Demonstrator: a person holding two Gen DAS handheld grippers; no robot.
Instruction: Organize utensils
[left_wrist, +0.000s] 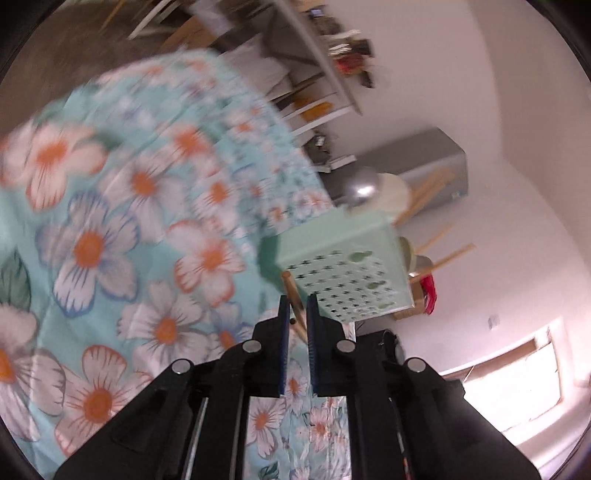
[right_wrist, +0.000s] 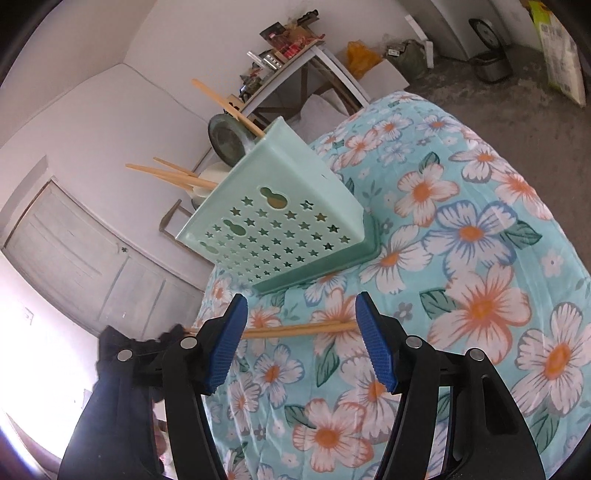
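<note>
A mint-green perforated utensil holder (right_wrist: 280, 218) stands on the floral tablecloth (right_wrist: 461, 258) with chopsticks (right_wrist: 177, 175) and ladles sticking out of its top. It also shows in the left wrist view (left_wrist: 347, 266). My left gripper (left_wrist: 297, 306) is shut on a wooden chopstick (left_wrist: 293, 295), held just beside the holder's lower wall. My right gripper (right_wrist: 299, 306) is open, its blue pads (right_wrist: 373, 339) on either side of a pair of wooden chopsticks (right_wrist: 295, 329) lying on the cloth in front of the holder.
The cloth-covered table (left_wrist: 110, 221) ends close behind the holder. Beyond it stand a cluttered white shelf (right_wrist: 295, 48), a white door (right_wrist: 74, 251) and a grey cabinet (left_wrist: 424, 166). A rice cooker (right_wrist: 491, 55) sits on the floor at the far right.
</note>
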